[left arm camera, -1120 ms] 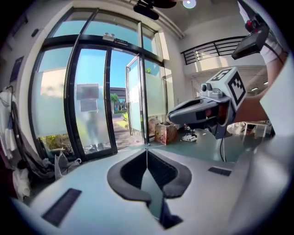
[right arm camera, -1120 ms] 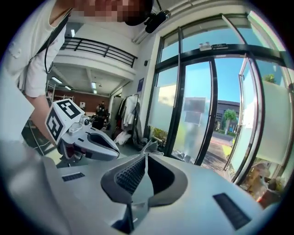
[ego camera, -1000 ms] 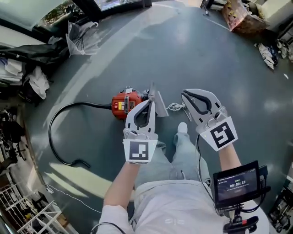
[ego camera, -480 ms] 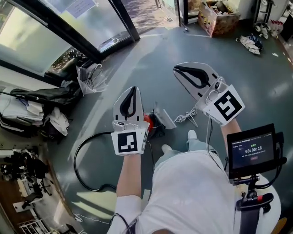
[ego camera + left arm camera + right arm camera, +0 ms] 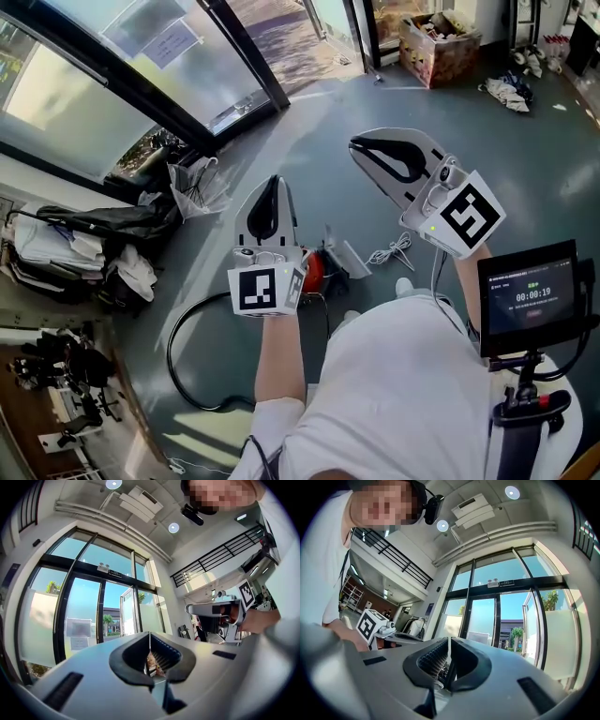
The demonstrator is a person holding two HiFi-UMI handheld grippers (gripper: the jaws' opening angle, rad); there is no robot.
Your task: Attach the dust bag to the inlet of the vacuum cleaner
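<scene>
Head view: the red vacuum cleaner (image 5: pixel 315 272) lies on the floor, what looks like the grey dust bag (image 5: pixel 345 255) just beside it, both below the raised left gripper (image 5: pixel 269 187), the nearer one; the right gripper (image 5: pixel 361 145) is further off. Left gripper view: jaws together, empty, facing the windows. Right gripper view: likewise closed on nothing.

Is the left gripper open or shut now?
Shut. In the left gripper view, the tips of the left gripper meet and nothing is held between them.

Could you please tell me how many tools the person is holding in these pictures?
2. The left tool is held over the red vacuum cleaner on the floor; the right tool is beside it, on the right. Both are shut and empty.
</scene>
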